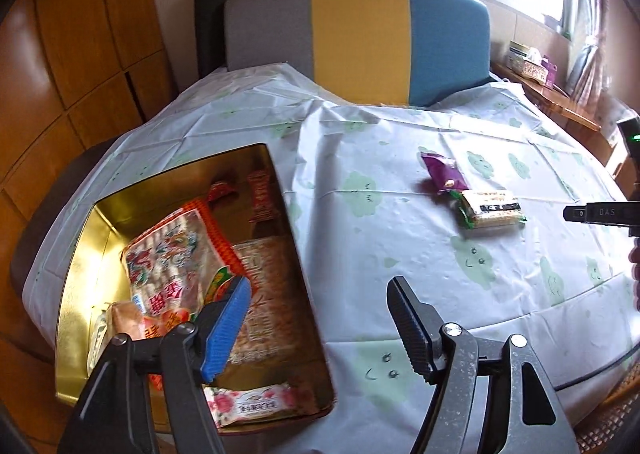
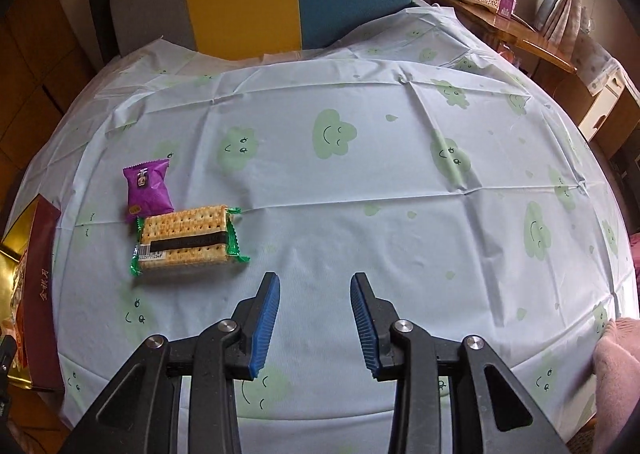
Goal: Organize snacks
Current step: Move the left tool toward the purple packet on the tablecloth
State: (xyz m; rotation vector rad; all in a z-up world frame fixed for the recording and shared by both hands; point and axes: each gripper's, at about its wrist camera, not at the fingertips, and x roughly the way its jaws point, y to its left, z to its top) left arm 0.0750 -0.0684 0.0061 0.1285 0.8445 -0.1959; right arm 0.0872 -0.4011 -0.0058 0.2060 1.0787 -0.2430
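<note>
Ahead-left of my right tool, narrow and empty: cracker pack touching purple packet on worktop. Left tool wide, empty, beside tin. Risk: grabbing both packets together

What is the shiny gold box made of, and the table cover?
The gold box looks like metal tin: its inner walls shine and mirror the snack packets. The table cover looks like thin plastic sheet: smooth, slightly glossy, with sharp fold creases, though coated cloth is possible.
</note>
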